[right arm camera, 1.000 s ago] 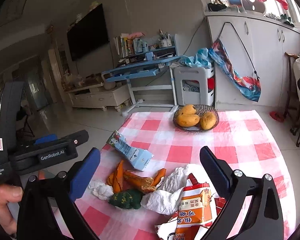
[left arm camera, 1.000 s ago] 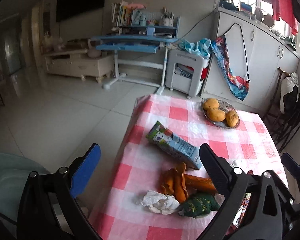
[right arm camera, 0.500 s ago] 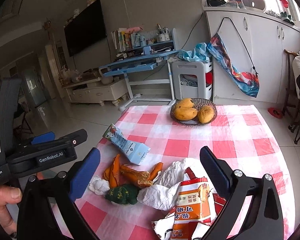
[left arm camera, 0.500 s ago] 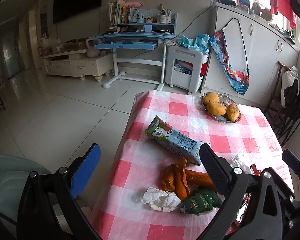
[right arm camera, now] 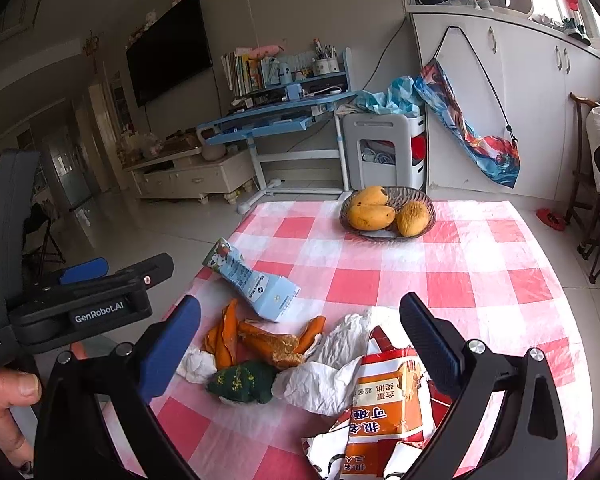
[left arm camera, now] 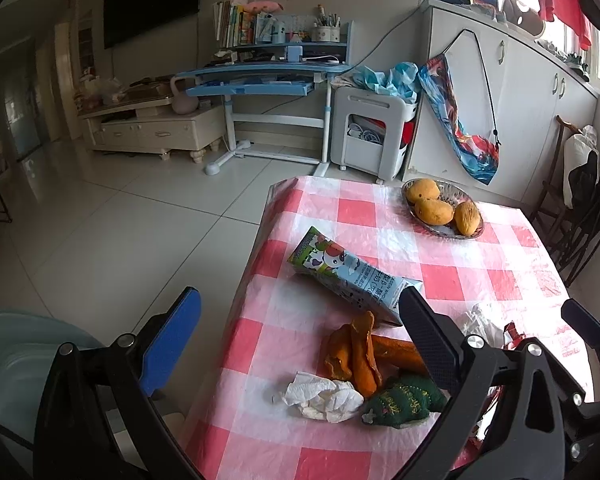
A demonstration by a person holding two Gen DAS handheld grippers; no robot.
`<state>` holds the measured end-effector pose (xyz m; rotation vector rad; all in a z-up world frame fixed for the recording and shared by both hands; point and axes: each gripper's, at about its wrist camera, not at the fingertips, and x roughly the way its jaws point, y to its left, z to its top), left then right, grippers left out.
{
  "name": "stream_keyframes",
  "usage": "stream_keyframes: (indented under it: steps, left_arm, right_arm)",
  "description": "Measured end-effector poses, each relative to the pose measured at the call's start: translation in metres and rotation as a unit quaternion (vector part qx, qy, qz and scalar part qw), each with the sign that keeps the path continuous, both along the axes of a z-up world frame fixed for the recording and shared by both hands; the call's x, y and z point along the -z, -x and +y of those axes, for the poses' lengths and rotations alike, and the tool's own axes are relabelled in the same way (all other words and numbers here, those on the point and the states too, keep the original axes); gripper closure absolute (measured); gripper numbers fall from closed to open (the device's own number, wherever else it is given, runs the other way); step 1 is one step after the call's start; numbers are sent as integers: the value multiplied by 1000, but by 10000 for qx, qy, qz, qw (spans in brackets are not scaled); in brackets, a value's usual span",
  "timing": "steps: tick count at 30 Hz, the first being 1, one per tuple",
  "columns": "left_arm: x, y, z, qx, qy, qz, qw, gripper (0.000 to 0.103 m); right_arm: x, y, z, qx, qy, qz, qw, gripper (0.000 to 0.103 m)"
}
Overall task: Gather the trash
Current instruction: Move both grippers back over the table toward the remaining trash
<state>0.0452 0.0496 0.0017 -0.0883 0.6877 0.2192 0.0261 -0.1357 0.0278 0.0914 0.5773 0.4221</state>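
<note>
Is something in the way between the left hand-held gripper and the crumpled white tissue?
Nothing visible blocks it. The left hand-held gripper is open above the near table edge, and the crumpled white tissue lies bare on the pink checked tablecloth. Orange peels and a green wrapper sit beside it.

The surface (right arm camera: pixel 476 264) wears a glossy plastic cloth, a bit crinkly. Tissue (left arm camera: pixel 324 397) is soft crumpled paper, the carton (left arm camera: pixel 348 276) smooth printed card. Snack bag (right arm camera: pixel 384 408) is shiny foil-like plastic. Peels (right arm camera: pixel 260 336) look rough and matt. Floor (left arm camera: pixel 100 220) is polished tile.
</note>
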Motion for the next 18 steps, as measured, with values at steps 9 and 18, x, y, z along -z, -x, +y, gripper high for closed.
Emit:
stream_keyframes:
  steps: [9,18]
  left_arm:
    - [1,-1,-1,6,-17,31,10000,7]
    - [-6,-4,36,-538,214,-33,9983,7]
  right_arm:
    - [1,-1,0,3,3,43,10000,8]
    - [-6,-3,-12,161,-44,-36,9999,8]
